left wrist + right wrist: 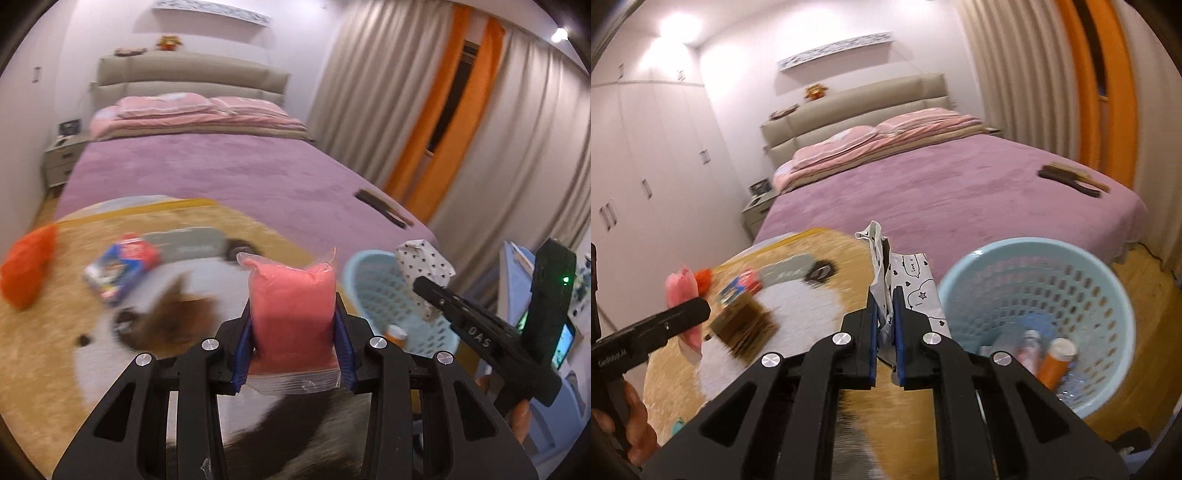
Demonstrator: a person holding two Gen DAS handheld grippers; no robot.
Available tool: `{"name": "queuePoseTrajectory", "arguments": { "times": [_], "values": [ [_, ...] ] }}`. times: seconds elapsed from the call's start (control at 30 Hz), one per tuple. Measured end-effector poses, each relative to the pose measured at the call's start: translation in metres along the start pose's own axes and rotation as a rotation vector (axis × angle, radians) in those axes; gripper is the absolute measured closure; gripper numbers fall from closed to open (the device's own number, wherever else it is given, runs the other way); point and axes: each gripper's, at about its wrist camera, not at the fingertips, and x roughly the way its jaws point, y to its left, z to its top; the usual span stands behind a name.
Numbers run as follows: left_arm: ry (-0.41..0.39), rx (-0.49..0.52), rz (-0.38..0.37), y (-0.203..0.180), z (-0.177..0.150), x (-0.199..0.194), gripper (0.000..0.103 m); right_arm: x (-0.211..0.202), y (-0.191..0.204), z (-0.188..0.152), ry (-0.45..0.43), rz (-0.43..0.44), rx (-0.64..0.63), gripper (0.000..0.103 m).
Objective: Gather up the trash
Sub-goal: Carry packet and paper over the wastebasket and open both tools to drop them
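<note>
Left gripper (293, 332): clenched on a pink bag (291, 310), a clear zip pouch filled with pink stuff, held upright at lower centre of the left wrist view; in the right wrist view the same bag shows at left edge.
Right gripper (885, 325): clenched on a white wrapper (916, 284) printed with black hearts and doodles, crumpled, standing up between the blue pads (873, 325); it sits just left of the basket in the picture.
Basket (1004, 258): pale blue, perforated wall, open top, lower right of the right wrist view; right of centre in the left wrist view.
Basket contents: an orange bottle (1054, 363) with a pale cap, leaning; a clear bottle (1028, 349) beside it; other pale bits, too blurred to name.
Rug (820, 258): yellow and white plush, under both tools.
On the rug: an orange-red lump (27, 267) at far left, a blue and red packet (120, 267) near it, both blurred.
Bed (221, 173): purple cover, upper half of the frame, a dark brush (1071, 179) lying near its right edge.
</note>
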Motion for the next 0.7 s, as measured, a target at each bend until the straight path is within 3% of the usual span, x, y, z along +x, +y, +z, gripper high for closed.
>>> {"name": "queuePoseTrajectory", "arguments": {
  "times": [0.33,0.7],
  "values": [
    [0.111,0.042,-0.127,-0.078,0.009,0.088,0.066,0.002,-0.092,0.017,0.028,-0.092,0.162,0.097],
    [0.197,0.093,-0.152,-0.122,0.006,0.161,0.066,0.025,-0.151,0.011,0.109,-0.171,0.249,0.096]
  ]
}}
